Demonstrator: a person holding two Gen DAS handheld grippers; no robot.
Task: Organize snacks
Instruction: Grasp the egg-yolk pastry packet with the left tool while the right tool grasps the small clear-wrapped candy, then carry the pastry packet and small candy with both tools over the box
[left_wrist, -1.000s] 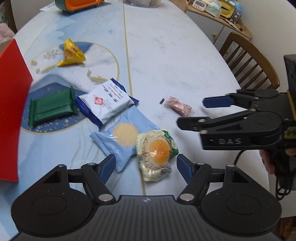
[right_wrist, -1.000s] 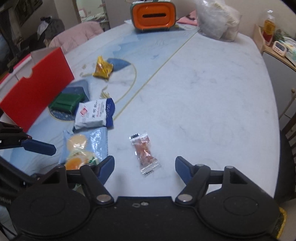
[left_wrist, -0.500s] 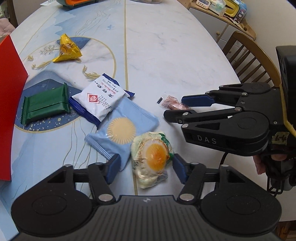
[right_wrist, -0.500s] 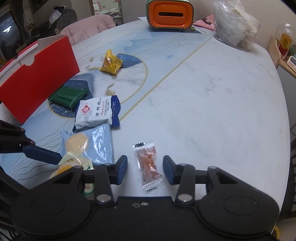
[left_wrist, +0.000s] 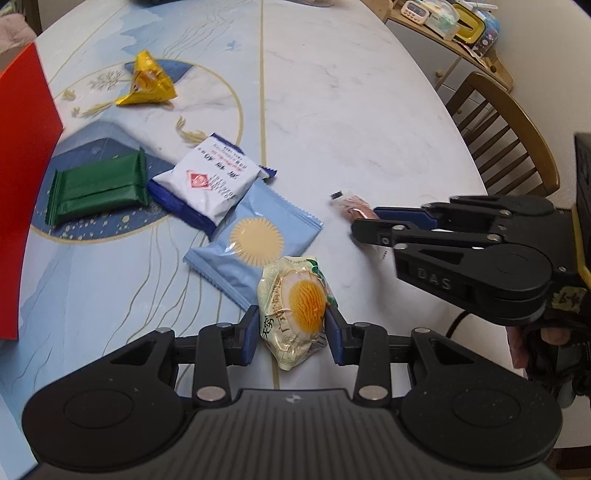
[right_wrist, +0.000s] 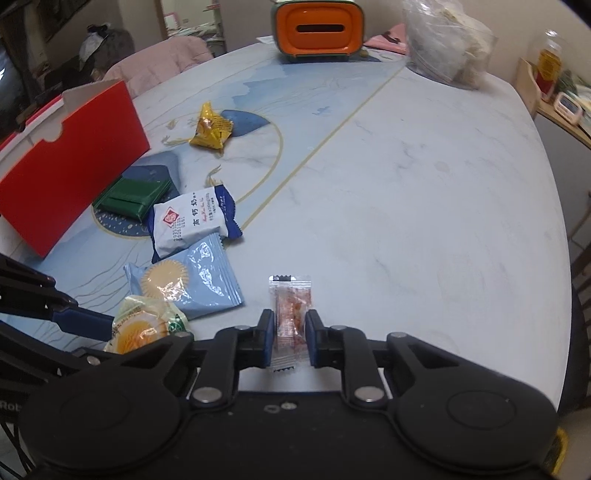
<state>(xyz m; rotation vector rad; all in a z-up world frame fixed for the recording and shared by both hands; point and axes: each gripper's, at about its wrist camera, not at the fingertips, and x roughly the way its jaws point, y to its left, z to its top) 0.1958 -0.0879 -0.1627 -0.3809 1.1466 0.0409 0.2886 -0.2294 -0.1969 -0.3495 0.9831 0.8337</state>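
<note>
Snacks lay scattered on the marble table (left_wrist: 369, 110). Left wrist view: left gripper (left_wrist: 291, 328) had just been closing, pads pressed on the round yolk pastry packet (left_wrist: 295, 299) at the near edge; light-blue sun biscuit packet (left_wrist: 255, 243), white-and-blue packet (left_wrist: 207, 181), green bar (left_wrist: 96, 188) and yellow pyramid packet (left_wrist: 147, 85) sat farther left, beside the red box (left_wrist: 22, 184). Right wrist view: right gripper (right_wrist: 290, 338) had just closed, clamped on the small clear reddish snack sachet (right_wrist: 291, 310).
</note>
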